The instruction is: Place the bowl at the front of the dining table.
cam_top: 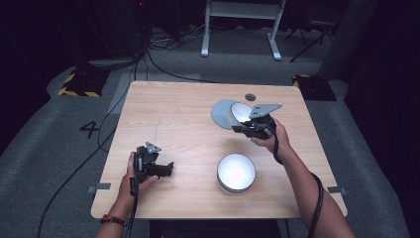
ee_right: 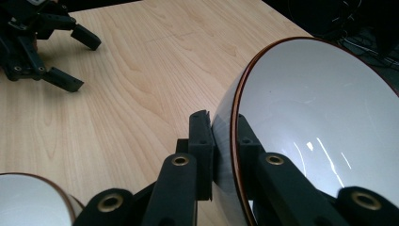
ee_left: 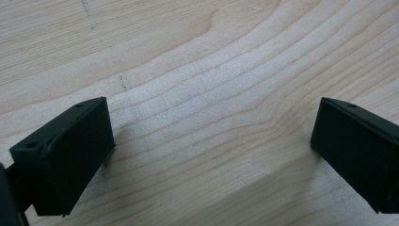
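Note:
A white bowl [cam_top: 240,113] with a thin brown rim hangs tilted on its side above the right back part of the wooden table [cam_top: 183,114]. My right gripper [cam_top: 238,128] is shut on its rim. In the right gripper view the two jaws [ee_right: 223,129] pinch the bowl's wall [ee_right: 320,117], one inside and one outside. A stack of white bowls [cam_top: 236,172] stands at the front right, and its edge shows in the right gripper view [ee_right: 28,202]. My left gripper [cam_top: 167,169] rests low at the front left, open, with only bare wood between its jaws [ee_left: 211,146].
A flat grey-blue plate [cam_top: 221,113] lies on the table just behind the held bowl. A small dark round spot [cam_top: 250,97] sits near the back edge. The left gripper [ee_right: 42,47] shows far off in the right gripper view. Cables run over the grey floor around the table.

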Tool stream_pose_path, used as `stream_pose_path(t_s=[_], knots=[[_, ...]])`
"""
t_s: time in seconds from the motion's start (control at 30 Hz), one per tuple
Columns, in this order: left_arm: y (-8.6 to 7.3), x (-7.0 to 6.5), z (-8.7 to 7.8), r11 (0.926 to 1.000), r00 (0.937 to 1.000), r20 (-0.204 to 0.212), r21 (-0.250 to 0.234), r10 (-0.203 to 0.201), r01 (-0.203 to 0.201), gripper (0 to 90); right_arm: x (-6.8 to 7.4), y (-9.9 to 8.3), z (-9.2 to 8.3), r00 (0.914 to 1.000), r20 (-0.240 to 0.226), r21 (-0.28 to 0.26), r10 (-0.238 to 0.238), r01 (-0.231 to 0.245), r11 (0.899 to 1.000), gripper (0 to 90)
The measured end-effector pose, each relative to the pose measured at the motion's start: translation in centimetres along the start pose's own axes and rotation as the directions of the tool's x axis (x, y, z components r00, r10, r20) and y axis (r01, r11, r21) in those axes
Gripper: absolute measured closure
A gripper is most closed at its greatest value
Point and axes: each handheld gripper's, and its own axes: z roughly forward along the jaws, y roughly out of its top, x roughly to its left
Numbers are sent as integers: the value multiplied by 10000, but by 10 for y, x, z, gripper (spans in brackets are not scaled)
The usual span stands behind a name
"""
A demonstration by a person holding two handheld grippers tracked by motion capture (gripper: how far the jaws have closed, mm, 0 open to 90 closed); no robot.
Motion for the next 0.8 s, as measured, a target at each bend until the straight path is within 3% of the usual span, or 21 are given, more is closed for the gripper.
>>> stream_pose_path(t_s=[0.8], knots=[[0,0,0,10000,10000,-1,-50,-42,42,0,-40,2,41,9974,564,741,452,-493,9960,827]])
